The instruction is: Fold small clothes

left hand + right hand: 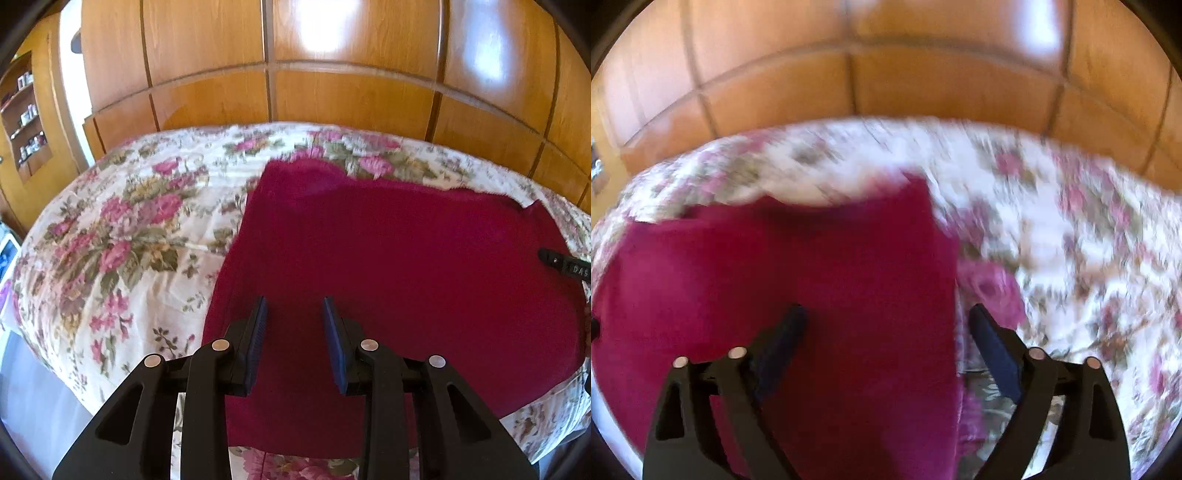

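A dark red garment [388,266] lies spread flat on a floral bedspread [122,236]. My left gripper [295,306] is open and empty, hovering over the garment's near left part. In the right wrist view the same garment [812,280] fills the left and middle, with its right edge running down the frame. My right gripper [886,314] is open wide and empty, straddling that right edge. The right wrist view is blurred by motion. The tip of the right gripper [565,264] shows at the right edge of the left wrist view.
Wooden wardrobe panels [332,92] rise behind the bed. A shelf niche with small bottles [26,118] is at the far left. The bed's left edge [33,332] drops to a grey floor. The bedspread [1071,240] extends right of the garment.
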